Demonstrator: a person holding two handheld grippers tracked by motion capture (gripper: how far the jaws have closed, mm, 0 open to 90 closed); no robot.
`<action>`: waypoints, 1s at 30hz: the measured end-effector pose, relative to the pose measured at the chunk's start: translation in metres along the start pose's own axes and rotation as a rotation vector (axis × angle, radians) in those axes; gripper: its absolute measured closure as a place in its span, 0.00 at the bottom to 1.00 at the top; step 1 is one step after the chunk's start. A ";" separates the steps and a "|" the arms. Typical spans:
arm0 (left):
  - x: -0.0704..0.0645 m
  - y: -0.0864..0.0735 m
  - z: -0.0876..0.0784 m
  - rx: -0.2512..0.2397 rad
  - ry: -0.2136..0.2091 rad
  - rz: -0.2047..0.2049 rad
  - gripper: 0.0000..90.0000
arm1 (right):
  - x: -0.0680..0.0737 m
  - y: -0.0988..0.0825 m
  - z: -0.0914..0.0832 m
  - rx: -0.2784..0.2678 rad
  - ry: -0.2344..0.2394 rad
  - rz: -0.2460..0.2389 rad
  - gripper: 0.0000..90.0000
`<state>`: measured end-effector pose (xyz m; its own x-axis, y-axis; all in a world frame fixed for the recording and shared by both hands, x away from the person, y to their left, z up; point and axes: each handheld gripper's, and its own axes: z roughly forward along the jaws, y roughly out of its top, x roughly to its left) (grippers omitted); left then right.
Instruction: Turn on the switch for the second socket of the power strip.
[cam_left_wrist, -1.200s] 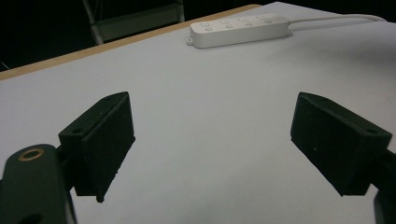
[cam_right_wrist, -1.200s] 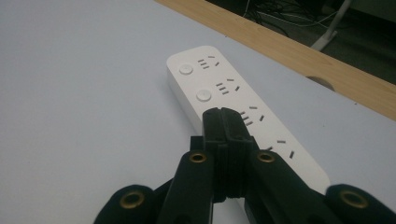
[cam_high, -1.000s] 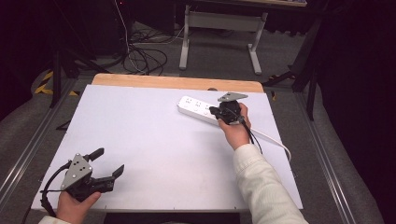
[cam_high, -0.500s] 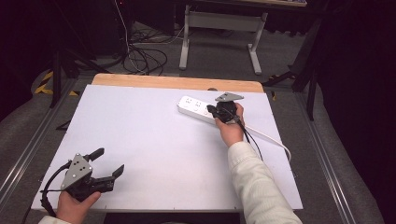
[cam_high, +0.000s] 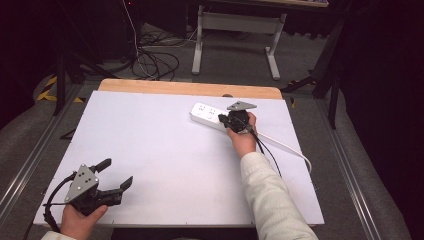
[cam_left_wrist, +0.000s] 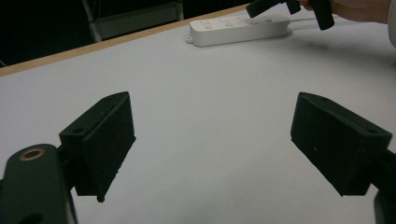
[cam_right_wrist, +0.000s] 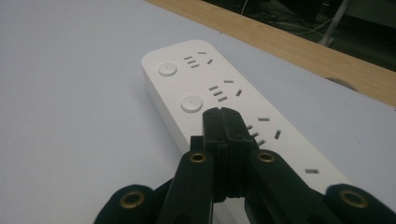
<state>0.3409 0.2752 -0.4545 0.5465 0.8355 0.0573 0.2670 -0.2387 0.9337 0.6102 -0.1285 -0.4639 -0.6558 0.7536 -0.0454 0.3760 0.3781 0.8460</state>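
Right gripper view | right tool closed, empty, over power strip | left tool wide

The power strip was plain white, with white round buttons and small grey slots for a pattern, and its cord was white too. Both tongs, left and right, were matte black with little brass-coloured rings at the joints. The surface was pale grey-white with a light wood strip along the far edge. The sleeve was cream.
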 end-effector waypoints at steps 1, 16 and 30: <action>0.000 0.000 0.000 -0.001 0.001 0.001 0.16 | 0.000 0.000 0.001 0.001 -0.001 0.002 1.00; 0.000 0.000 0.000 -0.001 -0.002 0.002 0.16 | 0.001 -0.004 0.007 0.004 -0.017 -0.007 1.00; -0.001 0.000 0.000 0.001 -0.004 0.005 0.16 | 0.004 -0.005 0.009 -0.001 -0.041 -0.029 1.00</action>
<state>0.3407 0.2745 -0.4546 0.5508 0.8325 0.0606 0.2647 -0.2431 0.9332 0.6117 -0.1225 -0.4733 -0.6388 0.7638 -0.0922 0.3564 0.4000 0.8444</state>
